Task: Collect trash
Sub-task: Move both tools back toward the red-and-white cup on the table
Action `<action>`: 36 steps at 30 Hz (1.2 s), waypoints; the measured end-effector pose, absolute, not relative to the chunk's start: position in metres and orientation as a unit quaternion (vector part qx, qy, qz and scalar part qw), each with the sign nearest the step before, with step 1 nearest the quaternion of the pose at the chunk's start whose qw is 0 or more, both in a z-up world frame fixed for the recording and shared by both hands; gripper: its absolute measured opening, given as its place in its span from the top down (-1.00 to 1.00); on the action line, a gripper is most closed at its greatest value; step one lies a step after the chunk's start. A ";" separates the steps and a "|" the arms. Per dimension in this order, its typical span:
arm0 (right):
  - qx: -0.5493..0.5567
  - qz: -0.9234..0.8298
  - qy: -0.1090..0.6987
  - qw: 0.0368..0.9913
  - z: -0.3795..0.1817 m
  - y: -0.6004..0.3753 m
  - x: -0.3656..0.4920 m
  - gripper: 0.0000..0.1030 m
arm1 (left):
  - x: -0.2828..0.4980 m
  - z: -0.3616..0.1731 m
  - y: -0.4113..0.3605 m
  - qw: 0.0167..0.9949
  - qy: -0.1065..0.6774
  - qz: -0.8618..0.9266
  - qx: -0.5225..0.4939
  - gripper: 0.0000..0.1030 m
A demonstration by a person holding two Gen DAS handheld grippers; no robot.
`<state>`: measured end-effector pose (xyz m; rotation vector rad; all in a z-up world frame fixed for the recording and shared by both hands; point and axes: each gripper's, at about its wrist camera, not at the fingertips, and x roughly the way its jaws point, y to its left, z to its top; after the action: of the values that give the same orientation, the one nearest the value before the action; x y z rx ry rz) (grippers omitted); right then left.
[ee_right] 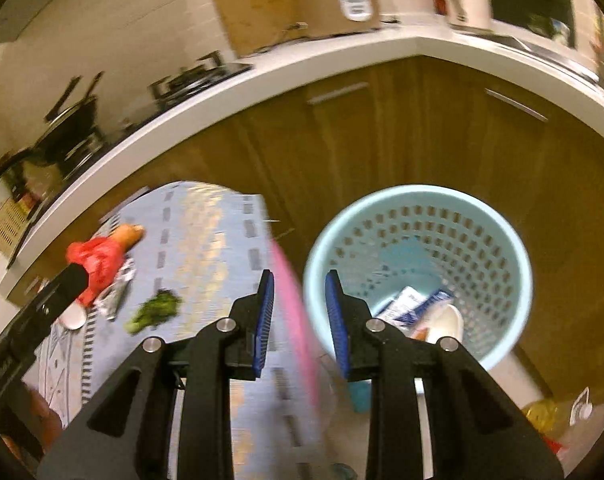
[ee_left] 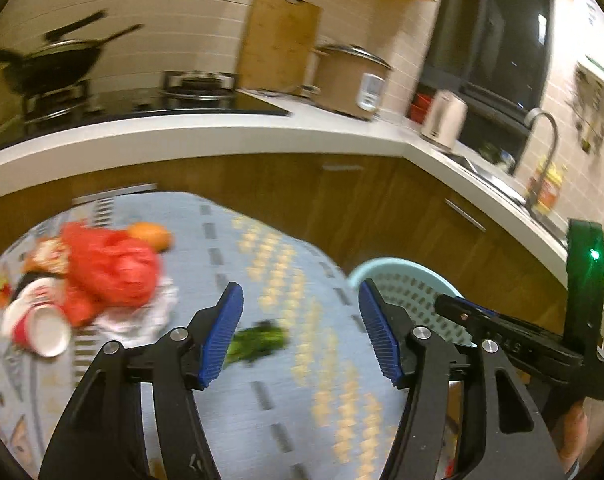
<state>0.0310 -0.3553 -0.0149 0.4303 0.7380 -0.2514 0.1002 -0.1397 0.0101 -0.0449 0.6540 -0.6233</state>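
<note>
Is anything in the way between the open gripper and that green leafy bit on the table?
Nothing visible is. The left gripper is open and empty, and the green scrap lies on bare tablecloth just beyond its fingertips. The red bag pile sits off to the side.

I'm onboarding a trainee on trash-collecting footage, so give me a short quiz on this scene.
1. True or false: the light blue basket is empty.
2. What lies on the tablecloth just ahead of the open jaws of the left gripper? A. green vegetable scrap B. spoon C. bottle
3. What colour is the crumpled plastic bag on the table?
Key: 1 false, wrappers and a cup lie in it; 2 A; 3 red.
</note>
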 end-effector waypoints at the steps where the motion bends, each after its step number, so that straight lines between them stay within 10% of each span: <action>1: 0.204 -0.111 0.356 0.905 -0.013 -0.345 0.035 0.53 | 0.103 0.011 -0.127 0.904 0.316 -0.286 -0.026 -0.15; 21: 0.064 -0.050 0.386 0.919 -0.053 -0.205 0.070 0.18 | 0.163 -0.046 0.026 0.921 0.380 -0.078 -0.047 -0.42; 36: 0.071 -0.042 0.388 0.918 -0.054 -0.206 0.073 0.16 | 0.160 -0.062 0.062 0.907 0.414 -0.061 -0.044 -0.09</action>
<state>0.0729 -0.2064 -0.0538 0.1454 0.7985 -0.0855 0.1601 0.0616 -0.0617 -0.0901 0.8548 -0.1256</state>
